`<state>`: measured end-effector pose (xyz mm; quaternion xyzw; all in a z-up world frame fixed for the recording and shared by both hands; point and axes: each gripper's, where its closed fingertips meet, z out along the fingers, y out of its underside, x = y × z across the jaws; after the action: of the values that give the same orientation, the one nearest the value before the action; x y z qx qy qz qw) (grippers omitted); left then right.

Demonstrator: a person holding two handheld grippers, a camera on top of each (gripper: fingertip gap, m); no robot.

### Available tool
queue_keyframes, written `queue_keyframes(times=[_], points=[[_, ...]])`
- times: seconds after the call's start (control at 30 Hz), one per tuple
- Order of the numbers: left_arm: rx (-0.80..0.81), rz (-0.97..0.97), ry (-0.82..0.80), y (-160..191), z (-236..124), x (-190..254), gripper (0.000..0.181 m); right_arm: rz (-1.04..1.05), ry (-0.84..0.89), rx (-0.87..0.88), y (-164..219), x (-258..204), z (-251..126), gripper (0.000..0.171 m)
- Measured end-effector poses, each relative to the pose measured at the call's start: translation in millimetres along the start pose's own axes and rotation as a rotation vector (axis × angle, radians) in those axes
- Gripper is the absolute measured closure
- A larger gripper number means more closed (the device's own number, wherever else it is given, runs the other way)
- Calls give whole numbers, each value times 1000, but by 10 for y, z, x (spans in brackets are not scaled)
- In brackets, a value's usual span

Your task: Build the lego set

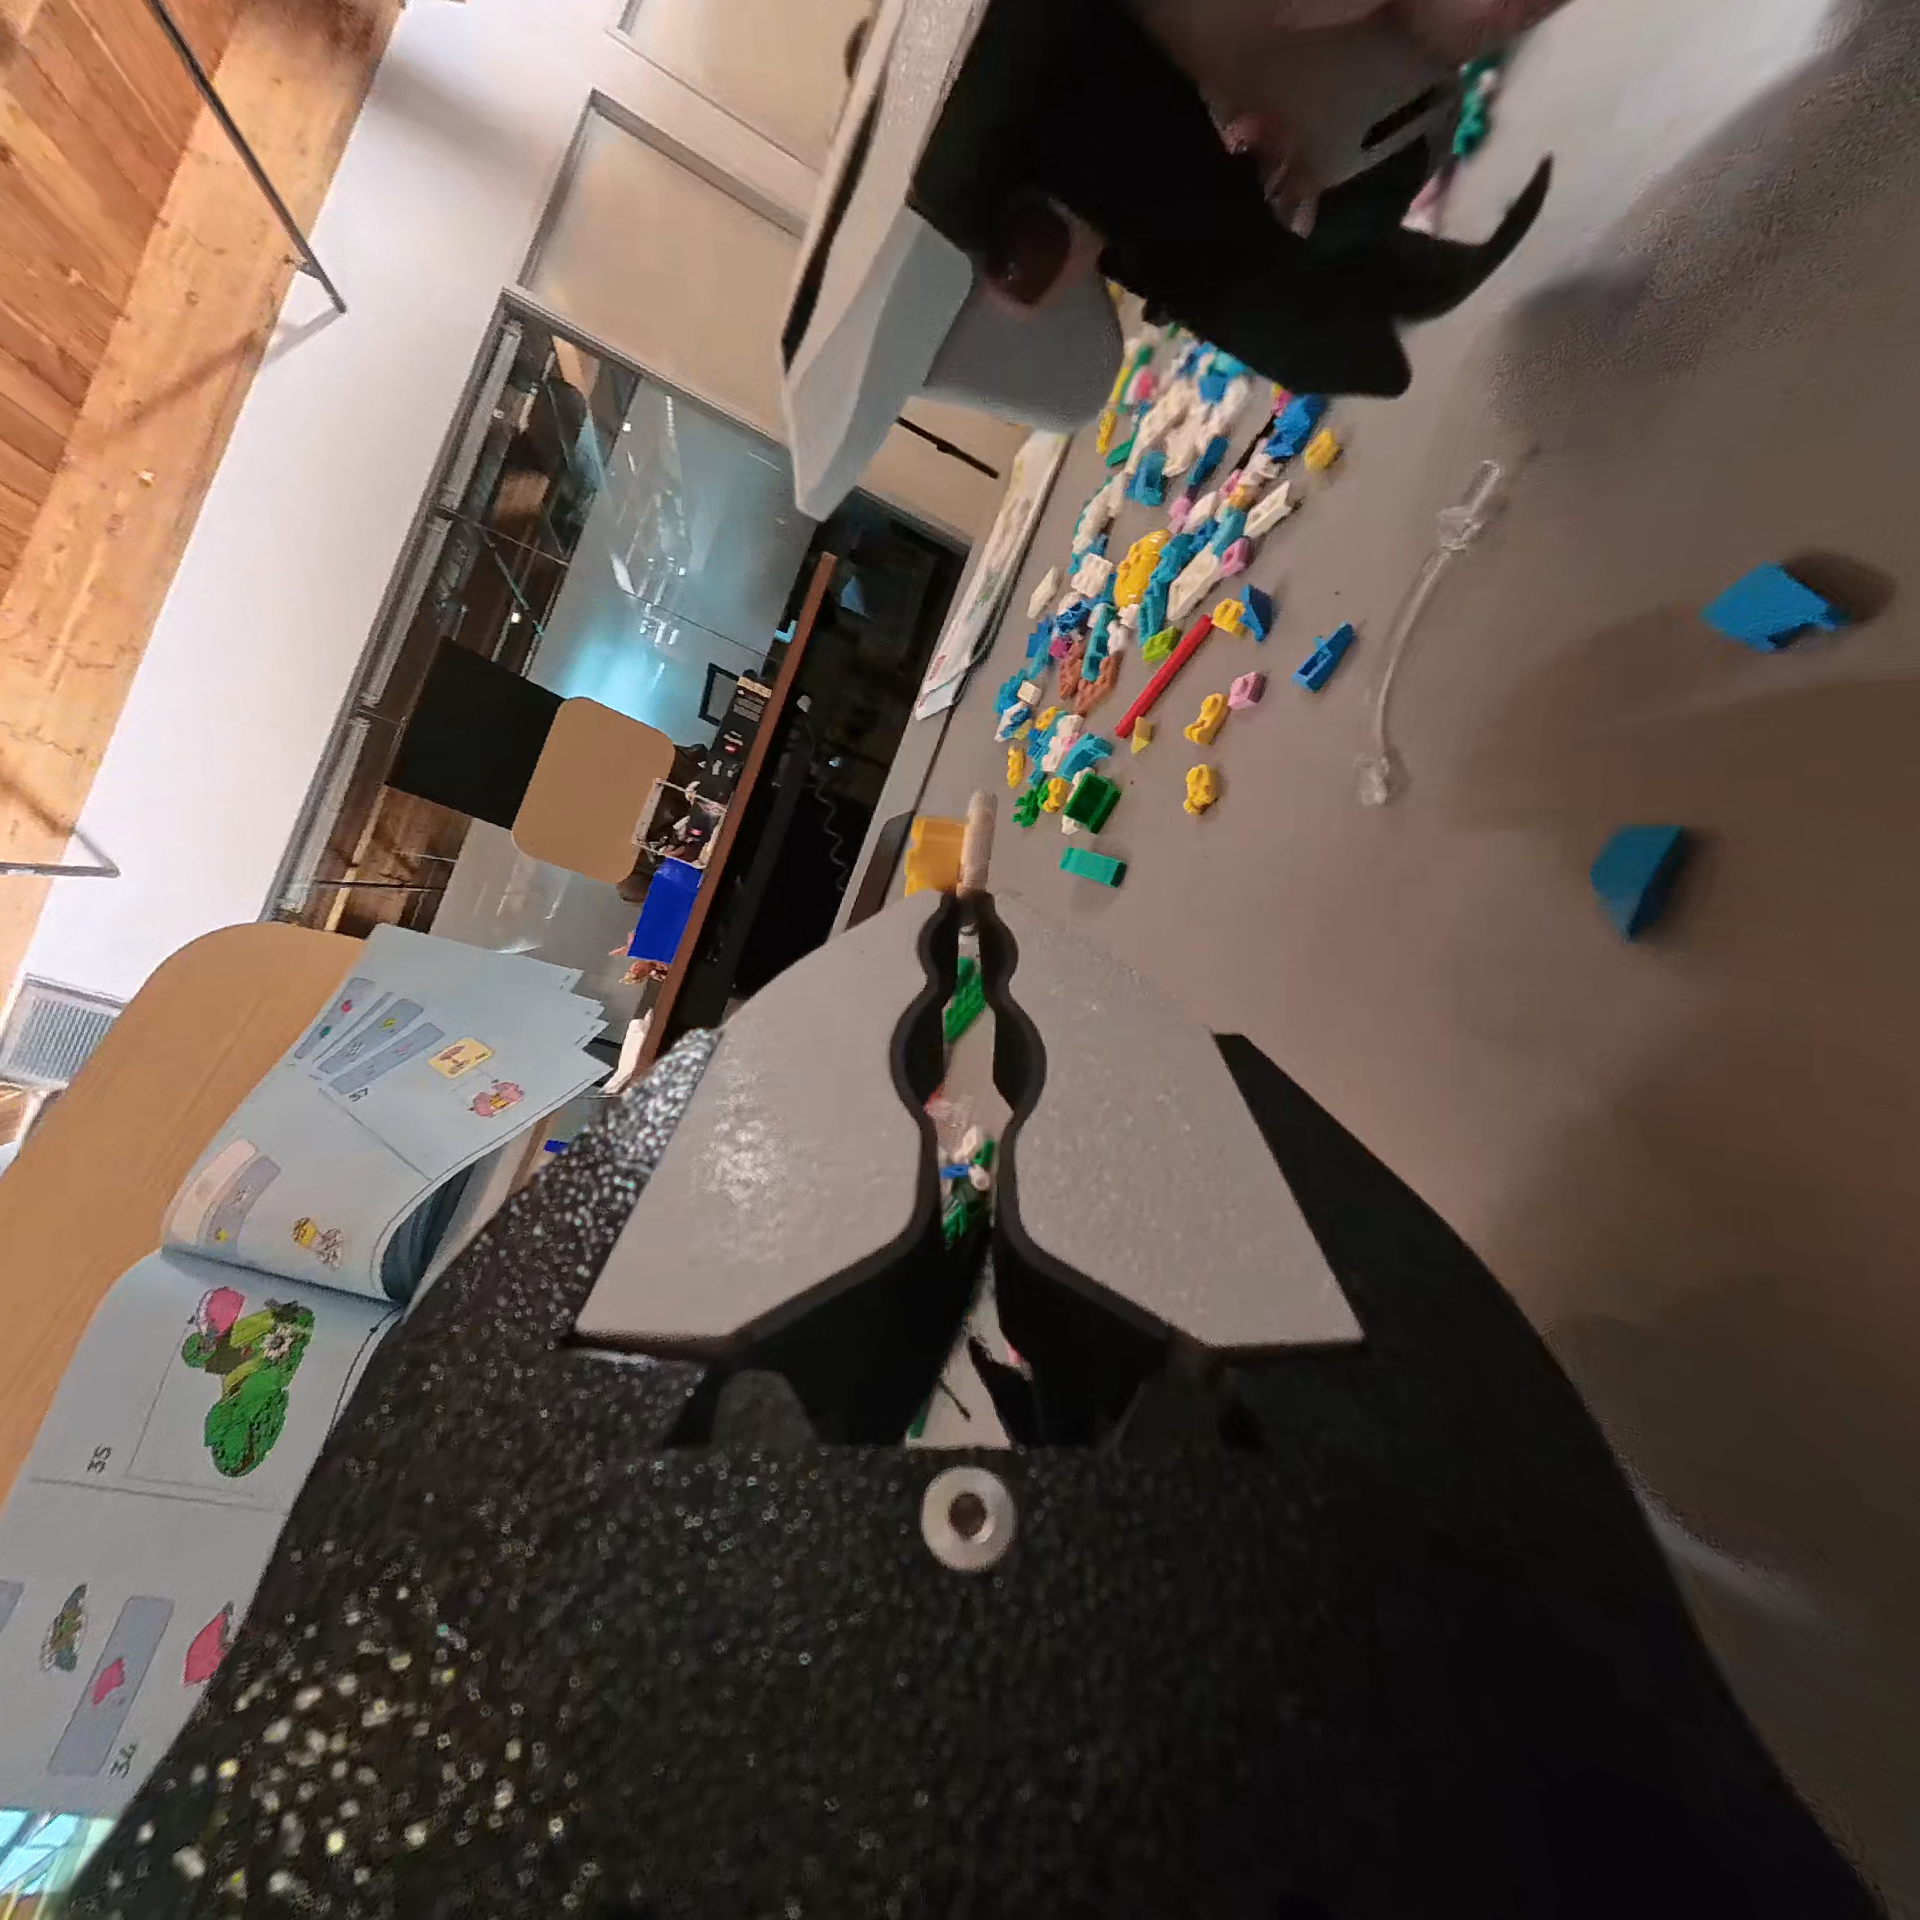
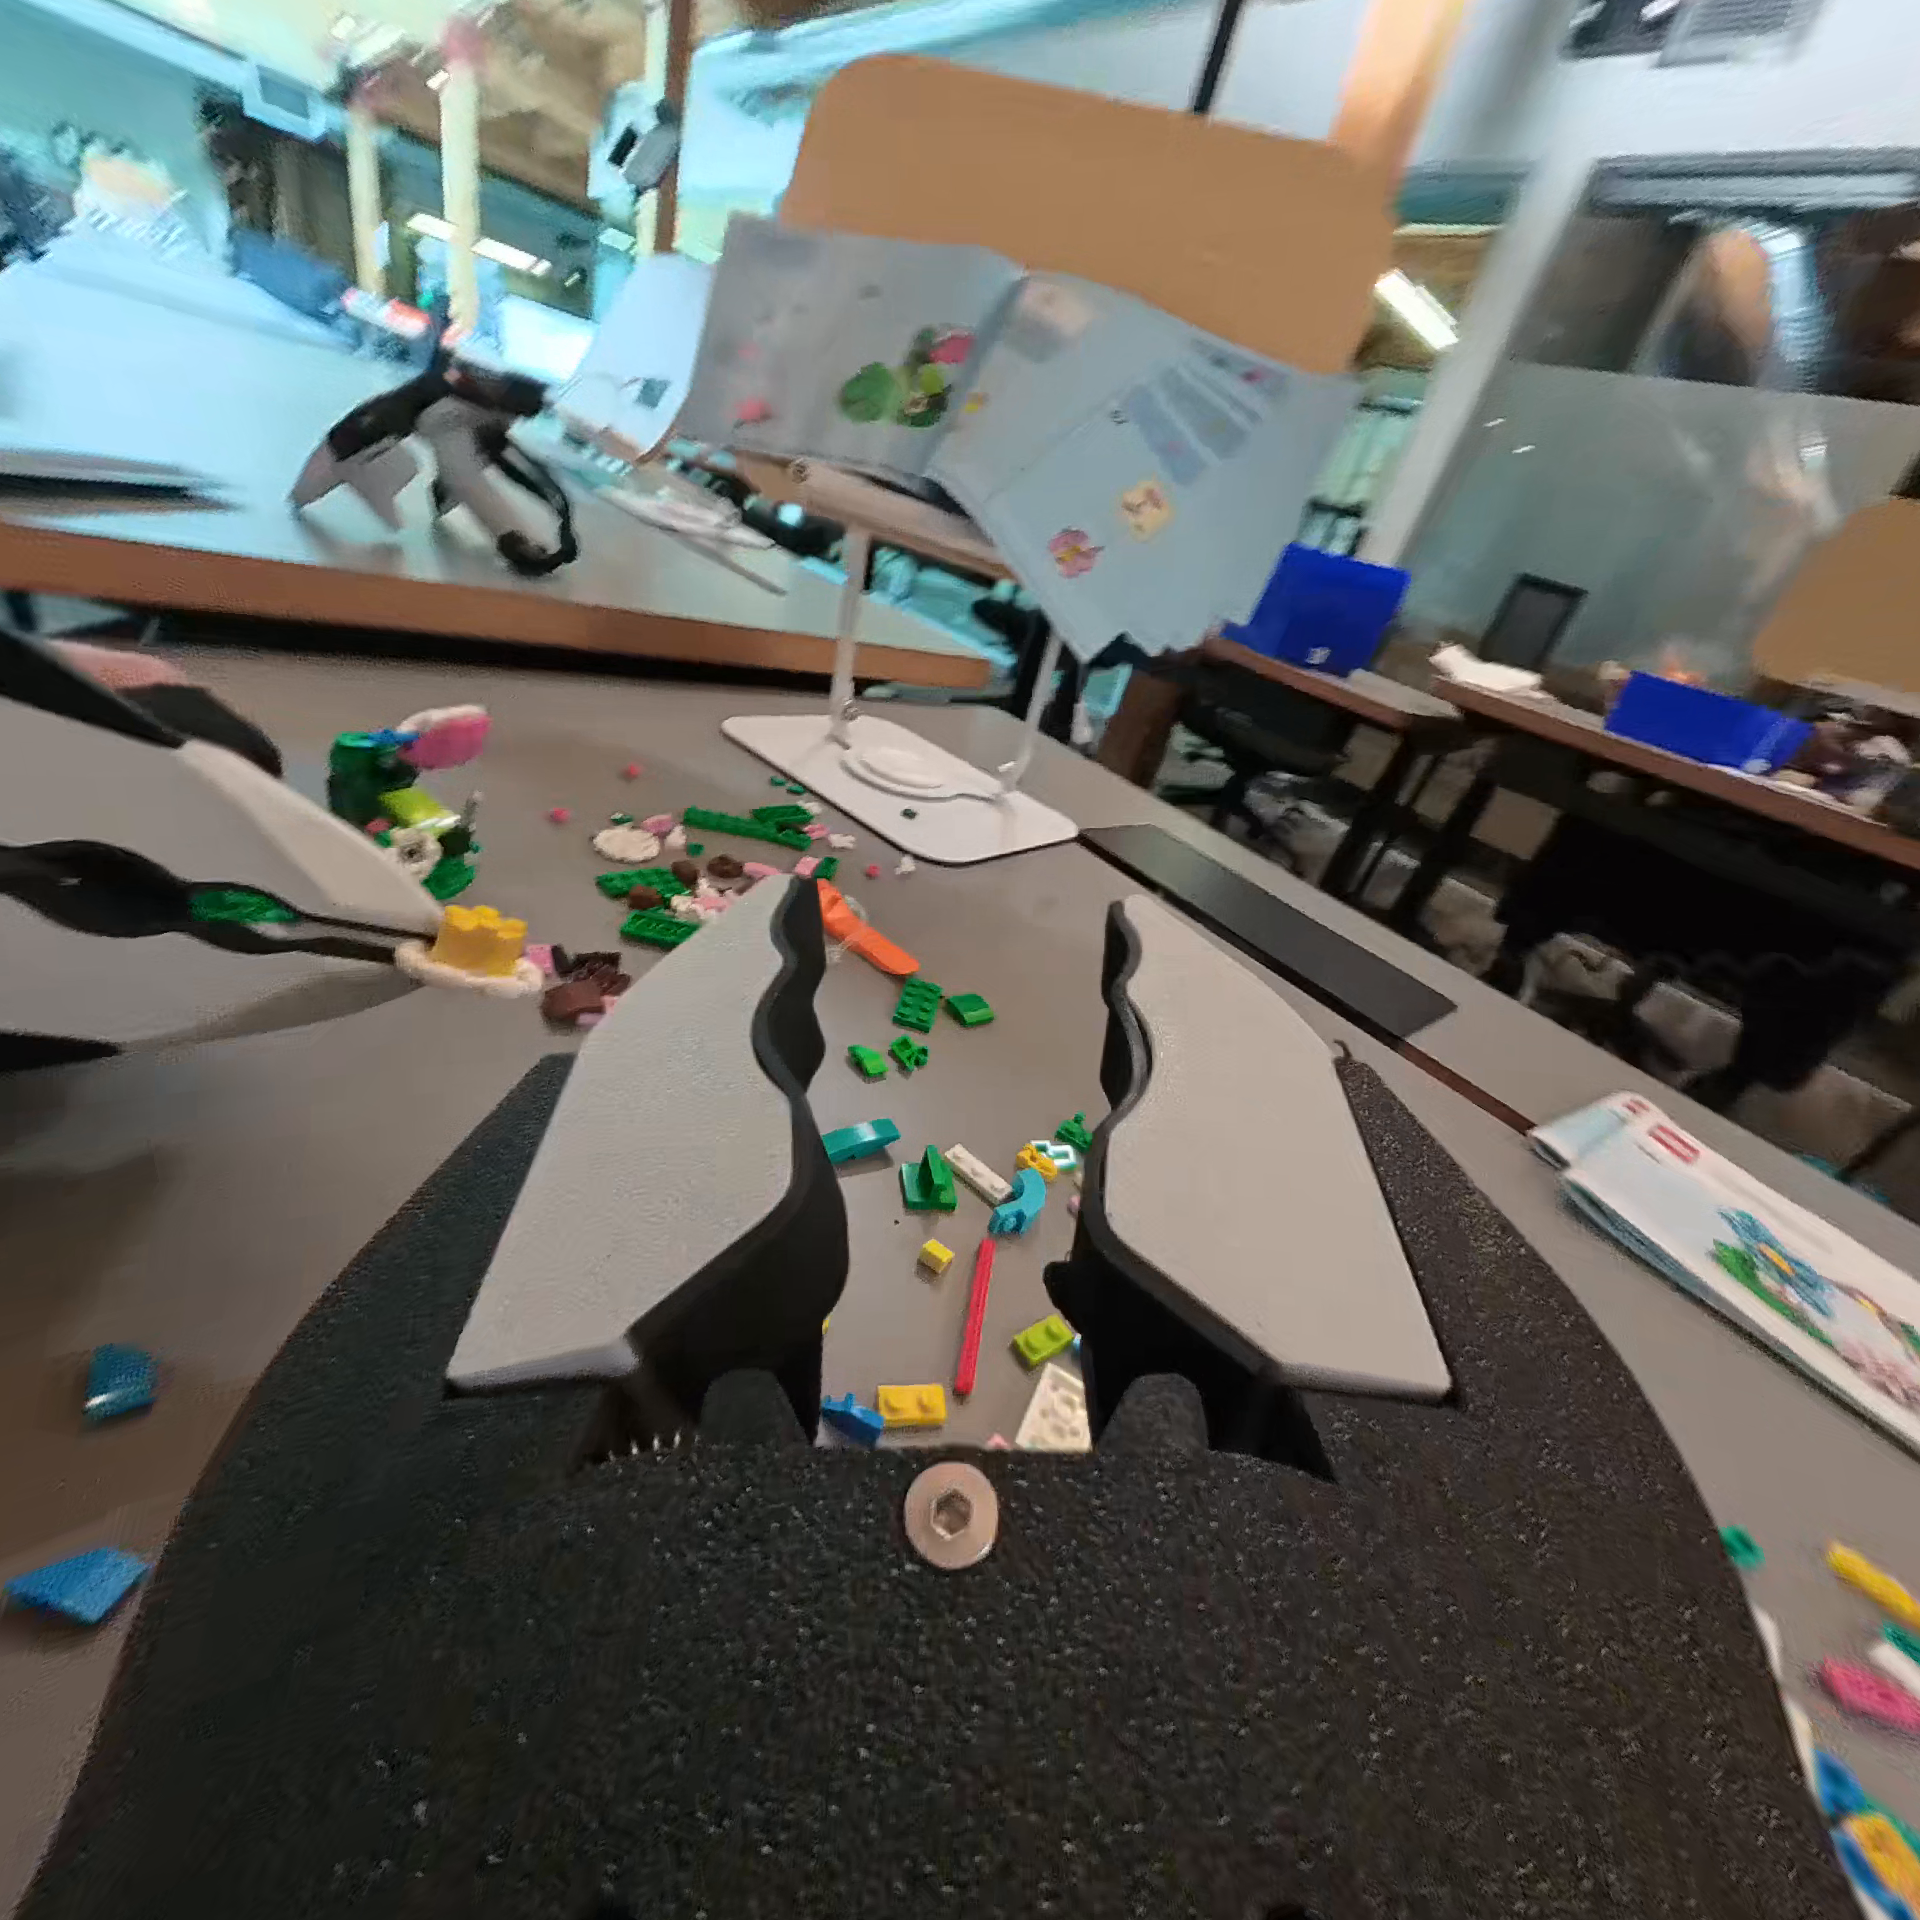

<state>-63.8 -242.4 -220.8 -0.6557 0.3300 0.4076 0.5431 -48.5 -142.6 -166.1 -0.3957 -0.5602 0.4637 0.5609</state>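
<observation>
My left gripper (image 1: 961, 909) is shut on a cream round plate (image 1: 978, 844) with a yellow brick (image 1: 933, 852) on it, held above the grey table. In the right wrist view the left gripper (image 2: 416, 940) comes in from the left holding the same plate (image 2: 473, 975) and yellow brick (image 2: 476, 935). My right gripper (image 2: 956, 909) is open and empty, above loose green and coloured pieces (image 2: 935, 1174). A small green build with a pink top (image 2: 400, 774) stands behind the left gripper. A large pile of loose bricks (image 1: 1164, 582) lies farther along the table.
An open instruction booklet (image 2: 997, 416) sits on a white stand (image 2: 1018, 826); a second booklet (image 2: 1766, 1268) lies at the right. An orange brick separator (image 2: 868, 940), blue pieces (image 1: 1766, 608) (image 2: 78, 1584) and a clear plastic strip (image 1: 1413, 623) lie on the table. The right gripper's body (image 1: 1143, 208) fills the top of the left wrist view.
</observation>
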Motion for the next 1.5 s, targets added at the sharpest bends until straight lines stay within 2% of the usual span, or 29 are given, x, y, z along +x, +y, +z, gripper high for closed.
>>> queue_keyframes(times=[0.1,0.27,0.47,0.63,0.73,0.87,0.97,1.2,1.5], points=[[-29,3,34,39,24,69,178,-29,33,93,-18,-74,-54,127],[-20,21,40,16,14,101,178,-238,61,135,-29,-167,-84,138],[-32,53,49,-32,27,170,178,-219,45,179,-79,-166,-124,143],[-63,112,-3,-6,48,146,178,-193,25,183,-81,-192,-122,144],[-87,55,-16,67,41,98,178,-146,9,157,-52,-194,-100,142],[-39,-21,-42,26,-25,11,178,-97,-11,148,-16,-210,-81,142],[83,-55,13,-142,-55,69,178,-86,-33,161,-23,-237,-86,146],[117,-50,74,-201,-89,178,178,-144,-47,151,-15,-292,-87,157],[118,-55,91,-188,-82,199,177,-103,-44,133,38,-250,-66,161]])
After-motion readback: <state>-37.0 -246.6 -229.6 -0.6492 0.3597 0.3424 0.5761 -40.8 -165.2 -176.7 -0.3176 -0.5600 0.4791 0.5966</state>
